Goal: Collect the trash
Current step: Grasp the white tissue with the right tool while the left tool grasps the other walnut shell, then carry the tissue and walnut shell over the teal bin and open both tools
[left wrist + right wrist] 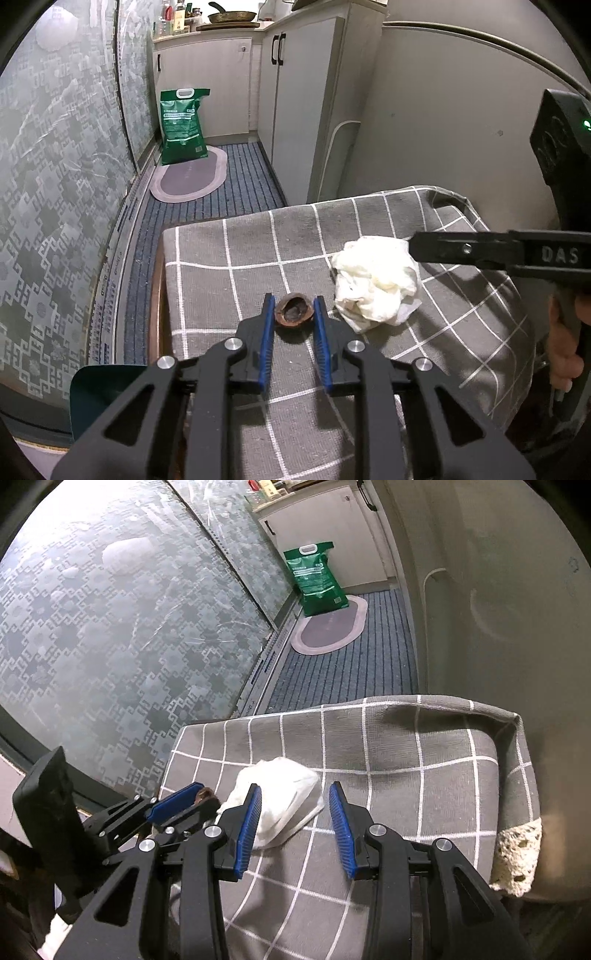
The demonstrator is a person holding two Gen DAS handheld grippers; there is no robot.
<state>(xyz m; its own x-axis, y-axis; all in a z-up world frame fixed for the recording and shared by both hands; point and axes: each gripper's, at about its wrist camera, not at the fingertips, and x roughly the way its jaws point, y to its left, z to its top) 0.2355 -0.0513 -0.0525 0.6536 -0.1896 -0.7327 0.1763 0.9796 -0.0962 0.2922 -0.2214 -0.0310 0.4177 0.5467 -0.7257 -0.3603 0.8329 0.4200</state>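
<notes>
Left wrist view: my left claw [294, 306] clenches the walnut shell [294, 309] on the checked cloth [229, 273] of the surface. The crumpled tissue [376, 278] lies just beside (right). My right claw [295, 794], released, straddles the tissue's edge.

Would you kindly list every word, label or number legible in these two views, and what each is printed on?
"DAS": raised letters on the black right gripper, seen from the left wrist view.
White print on the green handled bag standing on the floor: too small and blurred to read.
Labels on the countertop bottles: unreadable.
</notes>
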